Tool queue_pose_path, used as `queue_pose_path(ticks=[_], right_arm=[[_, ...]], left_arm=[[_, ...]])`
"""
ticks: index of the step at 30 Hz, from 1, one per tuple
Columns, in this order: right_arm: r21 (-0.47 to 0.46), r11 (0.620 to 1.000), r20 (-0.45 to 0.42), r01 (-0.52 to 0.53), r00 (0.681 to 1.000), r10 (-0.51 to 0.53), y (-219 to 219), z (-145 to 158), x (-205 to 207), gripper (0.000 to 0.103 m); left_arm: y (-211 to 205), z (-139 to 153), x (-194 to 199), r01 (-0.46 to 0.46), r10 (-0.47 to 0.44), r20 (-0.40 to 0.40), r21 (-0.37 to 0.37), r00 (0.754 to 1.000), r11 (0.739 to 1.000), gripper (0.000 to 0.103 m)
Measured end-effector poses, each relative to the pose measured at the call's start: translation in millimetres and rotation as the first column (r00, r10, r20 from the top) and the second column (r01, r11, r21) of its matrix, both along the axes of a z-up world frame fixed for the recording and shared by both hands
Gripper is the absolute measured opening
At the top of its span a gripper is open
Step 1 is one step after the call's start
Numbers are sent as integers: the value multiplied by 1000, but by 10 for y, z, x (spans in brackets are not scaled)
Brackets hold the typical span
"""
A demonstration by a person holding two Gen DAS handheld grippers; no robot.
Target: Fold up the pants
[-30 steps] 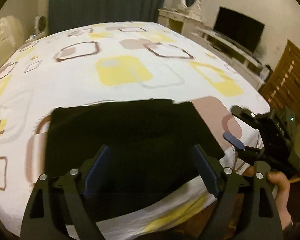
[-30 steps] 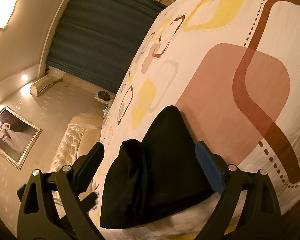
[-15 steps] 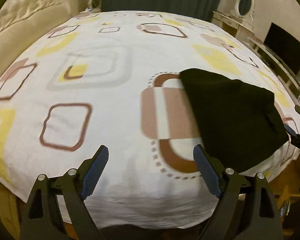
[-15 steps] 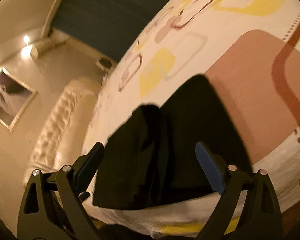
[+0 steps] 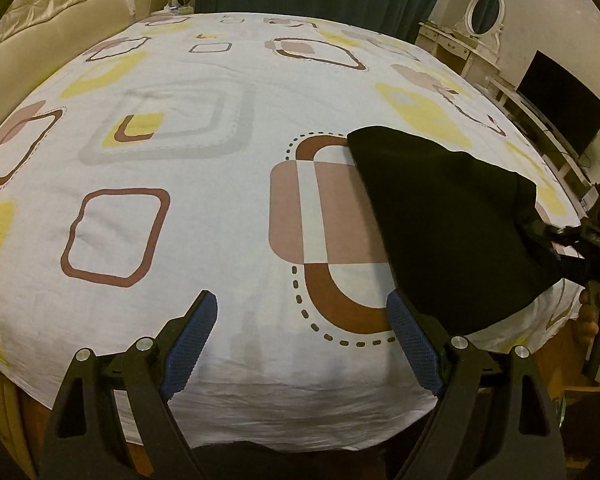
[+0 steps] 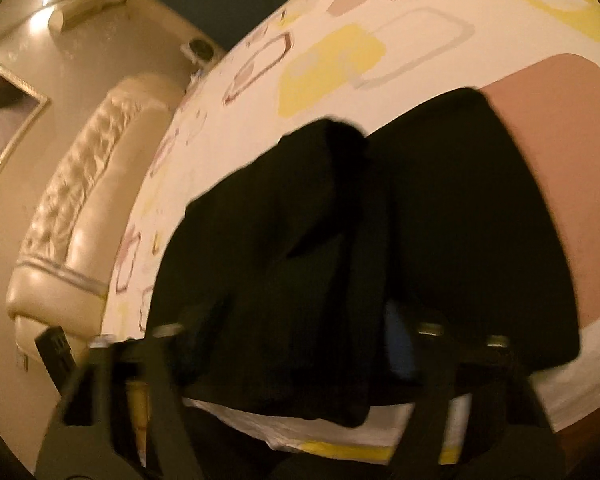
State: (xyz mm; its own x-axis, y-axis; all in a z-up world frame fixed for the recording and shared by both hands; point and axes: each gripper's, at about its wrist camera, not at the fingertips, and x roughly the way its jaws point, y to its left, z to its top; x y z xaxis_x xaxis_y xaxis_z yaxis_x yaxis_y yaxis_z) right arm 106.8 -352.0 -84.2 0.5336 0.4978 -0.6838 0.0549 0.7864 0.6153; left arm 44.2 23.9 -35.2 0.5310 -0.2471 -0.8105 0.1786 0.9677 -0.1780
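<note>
Folded black fabric pants [image 5: 452, 220] lie at the near right edge of a bed with a white sheet printed in yellow and brown squares [image 5: 188, 208]. The left gripper [image 5: 302, 344] hangs wide open over bare sheet. The right gripper [image 6: 320, 344] has just been closing, its jaws around the pants' near edge; blur hides whether the pads press.

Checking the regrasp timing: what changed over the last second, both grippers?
The left gripper swung off the black pants to bare bedsheet, open and empty. The right gripper pushed in over the folded pants' near edge and has just been closing, cloth between its fingers; blur hides whether it pinches yet. The pants stayed folded at the bed's near edge.
</note>
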Motion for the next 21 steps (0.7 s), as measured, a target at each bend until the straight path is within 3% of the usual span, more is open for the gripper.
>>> queue_pose_path(ticks=[4,8,15,21], right_arm=[[-37,999,-15,-12,1000,12,37,79,31,16],[-94,995,53,-38,998,43,104,402,-24,12],[-93,995,191,-18,981,36,-129,996,-184,11],[-101,993,147,59,988,-44,-485,792,-194,11]], left_arm=[[33,-10,5,-16,16,-6,-6,1000,1000,86],[70,0,5,-28,28,-2,-21,1000,999,86],[76,-17,18,-28,27,-13,-31,1000,999,86],[31,-14,1,-6,5,-8,-32,1000,999,86]])
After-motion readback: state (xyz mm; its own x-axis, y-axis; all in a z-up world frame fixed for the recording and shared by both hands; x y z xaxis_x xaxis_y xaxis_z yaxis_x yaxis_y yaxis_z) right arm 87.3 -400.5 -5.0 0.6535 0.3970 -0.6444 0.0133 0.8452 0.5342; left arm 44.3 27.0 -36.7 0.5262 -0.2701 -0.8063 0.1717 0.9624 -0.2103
